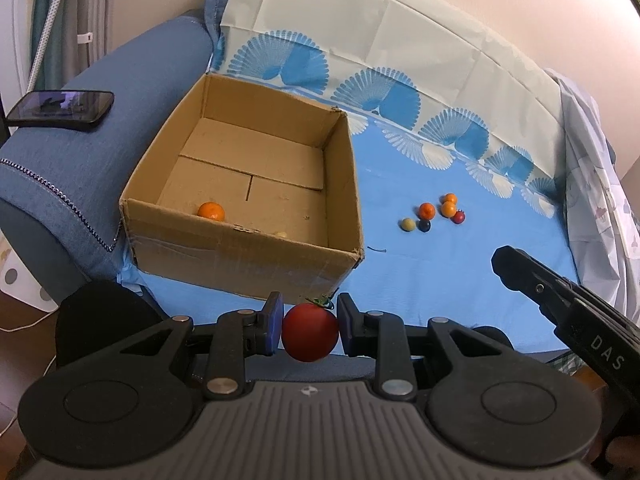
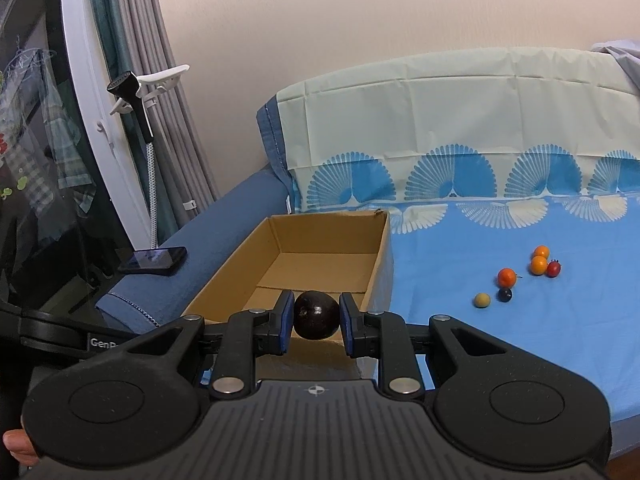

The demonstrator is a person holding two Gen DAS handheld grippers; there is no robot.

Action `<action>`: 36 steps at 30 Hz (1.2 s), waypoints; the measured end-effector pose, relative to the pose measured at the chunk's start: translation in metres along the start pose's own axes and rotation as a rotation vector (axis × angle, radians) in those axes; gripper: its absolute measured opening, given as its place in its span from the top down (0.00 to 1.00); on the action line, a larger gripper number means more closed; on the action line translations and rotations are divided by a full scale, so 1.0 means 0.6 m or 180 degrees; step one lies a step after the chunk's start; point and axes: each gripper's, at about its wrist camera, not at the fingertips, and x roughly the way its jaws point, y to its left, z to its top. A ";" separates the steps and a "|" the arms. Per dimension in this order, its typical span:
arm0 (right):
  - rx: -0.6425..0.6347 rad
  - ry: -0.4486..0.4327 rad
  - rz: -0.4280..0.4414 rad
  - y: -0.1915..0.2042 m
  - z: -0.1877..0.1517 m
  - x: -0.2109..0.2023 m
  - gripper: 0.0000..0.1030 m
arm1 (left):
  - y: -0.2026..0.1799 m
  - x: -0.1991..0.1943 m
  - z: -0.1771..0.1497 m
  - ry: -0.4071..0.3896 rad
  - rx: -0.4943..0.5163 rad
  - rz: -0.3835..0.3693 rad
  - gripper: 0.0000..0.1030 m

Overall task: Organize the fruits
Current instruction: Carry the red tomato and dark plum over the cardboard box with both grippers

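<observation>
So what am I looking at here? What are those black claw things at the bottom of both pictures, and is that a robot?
No robot: a person holds a two-finger gripper in each hand, and each has a camera looking along its fingers. One picture comes from the left gripper, the other from the right gripper. The left one is shut on a red tomato; the right one is shut on a dark round fruit. Ahead is a cardboard box on a blue cloth, with an orange fruit already inside. Six more small fruits lie loose on the cloth to the right of the box. A phone rests on the sofa arm.
</observation>
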 end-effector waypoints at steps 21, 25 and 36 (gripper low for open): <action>-0.0187 0.0386 -0.0026 0.027 0.028 0.143 0.76 | 0.066 0.069 0.125 -0.0208 -0.0197 0.0123 0.69; -0.0176 0.0479 -0.0028 0.029 0.033 0.181 0.76 | 0.077 0.097 0.155 -0.0186 -0.0238 0.0176 0.69; -0.0189 0.0624 -0.0019 0.026 0.050 0.290 0.76 | 0.109 0.193 0.208 -0.0013 -0.0235 0.0349 0.69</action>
